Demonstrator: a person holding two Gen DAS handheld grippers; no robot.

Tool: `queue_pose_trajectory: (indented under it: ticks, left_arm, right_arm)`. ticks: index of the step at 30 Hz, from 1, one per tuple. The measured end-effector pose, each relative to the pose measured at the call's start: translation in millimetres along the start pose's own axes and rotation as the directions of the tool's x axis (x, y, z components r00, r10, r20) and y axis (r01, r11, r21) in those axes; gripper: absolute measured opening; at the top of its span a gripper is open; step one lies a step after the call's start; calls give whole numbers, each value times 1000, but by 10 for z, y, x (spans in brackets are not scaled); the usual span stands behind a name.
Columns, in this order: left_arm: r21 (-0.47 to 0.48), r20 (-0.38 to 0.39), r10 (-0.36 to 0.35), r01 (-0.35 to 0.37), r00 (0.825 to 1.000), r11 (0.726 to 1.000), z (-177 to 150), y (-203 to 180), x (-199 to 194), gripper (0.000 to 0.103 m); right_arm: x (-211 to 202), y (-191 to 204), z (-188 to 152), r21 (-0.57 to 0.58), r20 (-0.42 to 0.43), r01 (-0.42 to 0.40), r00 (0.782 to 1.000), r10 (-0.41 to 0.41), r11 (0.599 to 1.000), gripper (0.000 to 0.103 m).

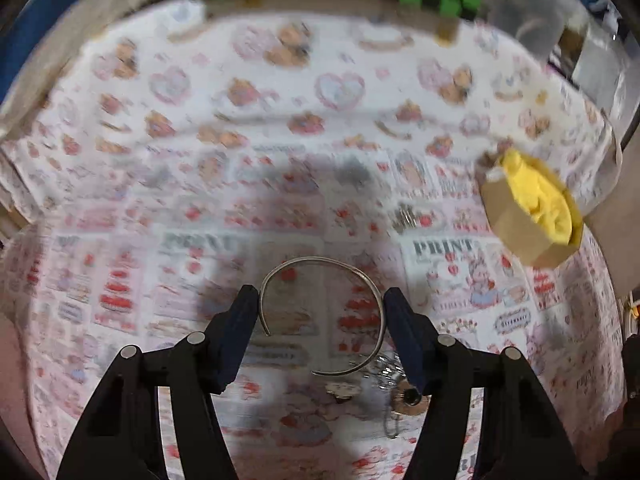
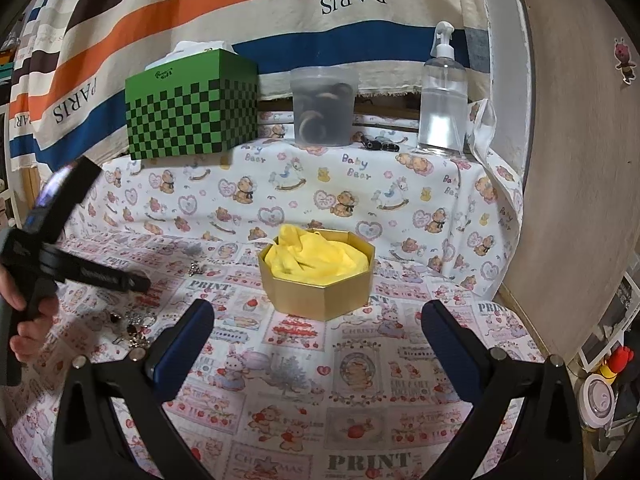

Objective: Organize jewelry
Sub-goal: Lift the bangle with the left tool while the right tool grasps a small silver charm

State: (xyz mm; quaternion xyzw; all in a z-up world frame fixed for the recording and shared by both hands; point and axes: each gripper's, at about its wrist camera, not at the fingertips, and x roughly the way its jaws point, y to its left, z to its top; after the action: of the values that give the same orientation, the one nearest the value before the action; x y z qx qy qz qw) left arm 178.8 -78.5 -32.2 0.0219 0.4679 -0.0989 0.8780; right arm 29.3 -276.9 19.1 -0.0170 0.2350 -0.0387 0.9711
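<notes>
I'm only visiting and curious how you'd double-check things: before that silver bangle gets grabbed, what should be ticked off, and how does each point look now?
1. Left gripper open wide enough: ok, both blue fingers straddle the thin open silver bangle.
2. Bangle centred between the fingers: ok, roughly.
3. Fingers touching the bangle: cannot tell, the picture is blurred.
4. Nothing tangled with it: not ok, a pile of small metal charms lies against its near end.
5. Gold octagonal box with yellow cloth lining open: ok.
6. Right gripper free: ok, open, holding nothing.
</notes>
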Motion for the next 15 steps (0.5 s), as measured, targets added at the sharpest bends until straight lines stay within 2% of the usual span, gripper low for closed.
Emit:
queue_pose_trajectory:
  ticks: [2, 7, 10, 12, 15]
  left_arm:
    - [-11, 65, 38, -37, 997, 999, 5, 43, -146, 63]
    - [-90, 176, 75, -59, 982, 994, 36, 440, -384, 63]
    - [-121, 196, 103, -80, 975, 989, 132, 692, -444, 63]
    - [-163, 196, 93, -61, 976, 985, 155, 822, -471, 63]
    - [-177, 212, 77, -39, 974, 984, 192, 873, -450, 63]
  right_arm:
    - [4, -17, 0, 5, -2, -3, 1000, 3, 1000, 103]
    - [110, -10, 83, -8, -53, -21, 998, 20, 1000, 103]
    - [180, 72, 252, -5, -100, -90, 991, 89, 996, 103]
    - [253, 185, 400, -17, -121, -128, 985, 125, 992, 103]
    - [433, 398, 585, -15, -163, -197, 968, 192, 980, 102]
